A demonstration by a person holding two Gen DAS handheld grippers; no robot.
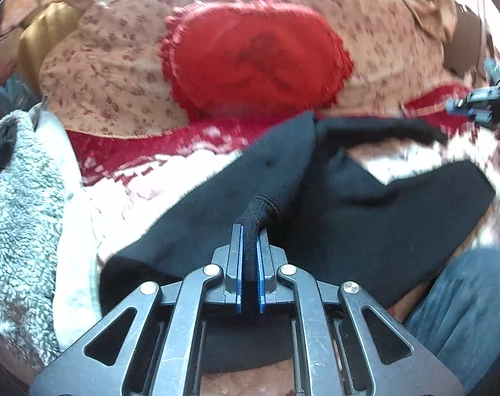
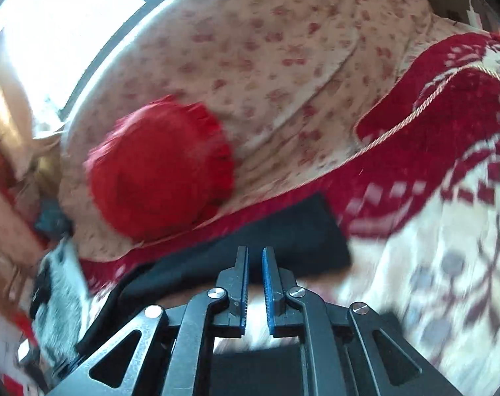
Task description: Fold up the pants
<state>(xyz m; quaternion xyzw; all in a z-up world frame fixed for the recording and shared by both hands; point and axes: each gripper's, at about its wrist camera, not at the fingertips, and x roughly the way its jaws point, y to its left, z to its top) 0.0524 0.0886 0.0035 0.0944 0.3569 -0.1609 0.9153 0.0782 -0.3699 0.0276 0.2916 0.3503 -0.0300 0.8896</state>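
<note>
**A:** Where do the pants sit right now?

**B:** The black pants (image 1: 365, 198) lie spread across the red-and-white patterned blanket (image 1: 144, 171) on the bed, just in front of the red frilled cushion (image 1: 253, 59). The left tool (image 1: 250, 234) is clamped on a narrow bunch of the black fabric, pulled up into a little peak between its blue pads.

**A:** And the right tool?

**B:** The right tool (image 2: 254, 254) has its jaws nearly together with only a slim gap, and nothing is caught between them. It hovers over a flat edge of the pants; in the left view it shows far off at the right edge, with a hand beside it.

**A:** What could go wrong from here?

**B:** The left grip looks thin. I judge that a sideways pull could slip the bunch out of the pads, or drag only one layer so the fold comes out crooked.

**A:** Anything else?

**B:** With only one tool holding, the loose side may trail and wrinkle. The soft blanket could ruck up under the pants too, and the grey fleece throw (image 1: 22, 204) sits close enough on the left to snag a swinging leg.
</note>
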